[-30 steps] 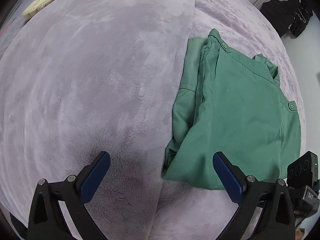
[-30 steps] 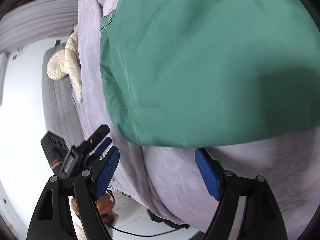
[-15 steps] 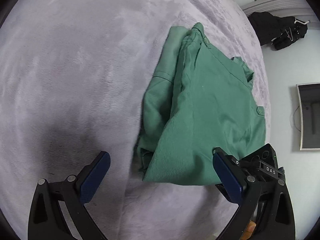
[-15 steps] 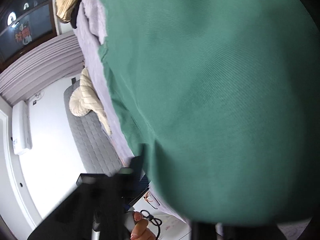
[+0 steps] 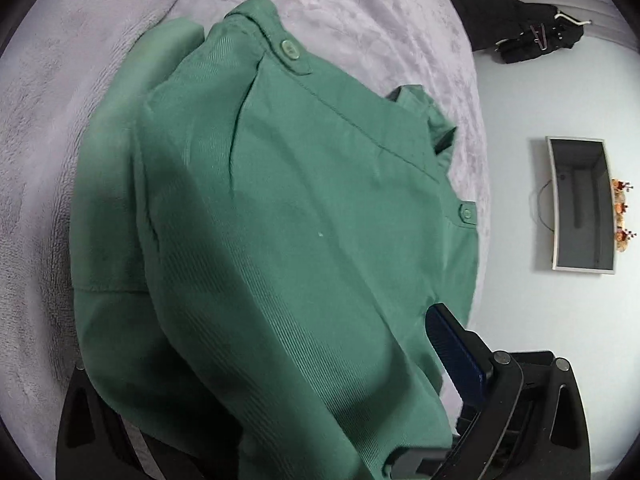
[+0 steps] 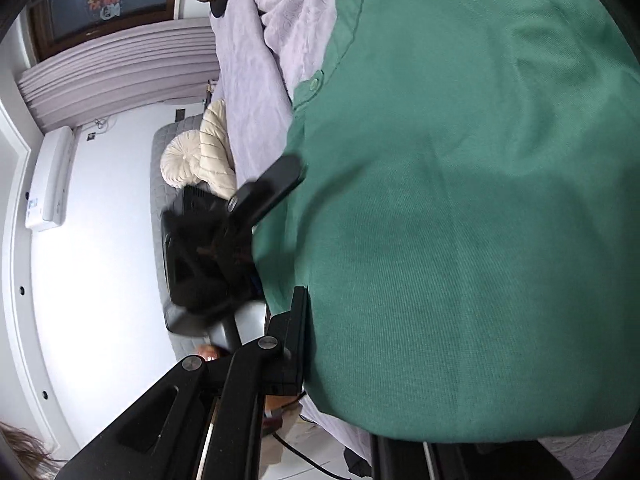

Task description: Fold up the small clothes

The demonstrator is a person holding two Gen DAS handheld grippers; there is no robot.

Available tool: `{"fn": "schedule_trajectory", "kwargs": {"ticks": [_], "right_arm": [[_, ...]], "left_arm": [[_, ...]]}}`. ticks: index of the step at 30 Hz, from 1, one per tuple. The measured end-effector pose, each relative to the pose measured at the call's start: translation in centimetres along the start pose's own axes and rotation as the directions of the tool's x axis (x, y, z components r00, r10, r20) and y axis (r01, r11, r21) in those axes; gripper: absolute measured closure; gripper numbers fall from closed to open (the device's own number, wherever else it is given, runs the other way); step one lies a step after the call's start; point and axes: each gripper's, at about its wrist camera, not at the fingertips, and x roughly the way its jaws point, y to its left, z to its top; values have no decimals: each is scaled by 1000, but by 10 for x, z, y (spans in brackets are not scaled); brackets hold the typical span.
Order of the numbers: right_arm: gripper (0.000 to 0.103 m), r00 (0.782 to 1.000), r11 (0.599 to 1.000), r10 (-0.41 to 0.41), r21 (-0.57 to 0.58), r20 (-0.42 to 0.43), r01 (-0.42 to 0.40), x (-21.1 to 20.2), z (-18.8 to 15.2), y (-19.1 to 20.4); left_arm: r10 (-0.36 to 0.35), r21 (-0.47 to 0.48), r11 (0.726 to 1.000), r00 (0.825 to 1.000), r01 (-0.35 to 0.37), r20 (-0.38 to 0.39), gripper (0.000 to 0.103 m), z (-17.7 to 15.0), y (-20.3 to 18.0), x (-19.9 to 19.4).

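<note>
Both grippers, left (image 5: pixel 256 412) and right (image 6: pixel 400 380), reach under the shirt's (image 5: pixel 304 216) near hem at the bed's (image 5: pixel 36 128) near edge; whether they're clenched is hidden. Grip both corners evenly, then carry the hem toward the collar (image 5: pixel 424 108).

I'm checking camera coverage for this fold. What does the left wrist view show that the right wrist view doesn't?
Only the left wrist view shows the black clothes on the wall and the grey wall box. Only the right wrist view shows the cream cushion, curtains and air conditioner. Both show the green shirt on the lilac blanket.
</note>
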Motion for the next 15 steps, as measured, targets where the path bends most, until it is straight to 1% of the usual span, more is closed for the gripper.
{"fn": "schedule_trajectory", "kwargs": {"ticks": [1, 2, 3, 4, 5, 6, 7, 8, 9, 10, 11, 12, 13, 14, 15], "right_arm": [[94, 1000, 1000, -15, -5, -17, 15, 0, -1, -2], [94, 999, 999, -33, -11, -38, 32, -1, 0, -2], [93, 996, 999, -51, -19, -66, 50, -1, -3, -5], [90, 992, 997, -71, -28, -102, 69, -2, -6, -6], [90, 985, 995, -100, -43, -143, 94, -5, -9, -5], [89, 977, 991, -125, -62, -173, 115, -9, -11, -3], [89, 965, 985, -161, -95, -208, 144, -17, -12, 1], [89, 959, 980, -182, -123, -219, 158, -26, -12, 4], [89, 956, 973, -200, -159, -216, 167, -38, -10, 10], [89, 956, 963, -221, -198, -194, 183, -53, -7, 17], [88, 956, 951, -248, -229, -157, 209, -68, -1, 21], [89, 954, 933, -284, -258, -100, 251, -82, 7, 26], [89, 941, 906, -336, -282, -28, 315, -95, 18, 30], [89, 917, 872, -397, -296, 37, 389, -103, 30, 31], [90, 893, 843, -443, -303, 82, 446, -108, 41, 27]], "left_arm": [[33, -4, 999, 999, -33, -3, 1, 0, 1, 6], [57, -2, 998, 998, -57, -1, 5, -2, 3, 9], [86, 7, 996, 996, -86, 1, 15, -4, 4, 10], [114, 19, 993, 993, -114, 4, 22, -5, 4, 12], [131, 25, 991, 991, -131, 5, 25, -6, 4, 12], [148, 30, 989, 989, -148, 5, 33, -6, 4, 12], [158, 34, 987, 988, -158, 5, 45, -6, 3, 11], [165, 39, 985, 986, -166, 9, 52, -7, 2, 11], [164, 45, 985, 986, -164, 13, 67, -7, 0, 9], [163, 52, 985, 986, -164, 23, 72, -7, -3, 7], [178, 63, 982, 983, -180, 36, 73, -7, -8, 5], [197, 83, 976, 979, -201, 51, 77, -9, -15, 4], [218, 106, 969, 973, -225, 71, 78, -11, -24, 2], [238, 126, 960, 967, -249, 93, 79, -14, -34, -1], [248, 138, 955, 963, -262, 108, 80, -15, -41, -3]]}}
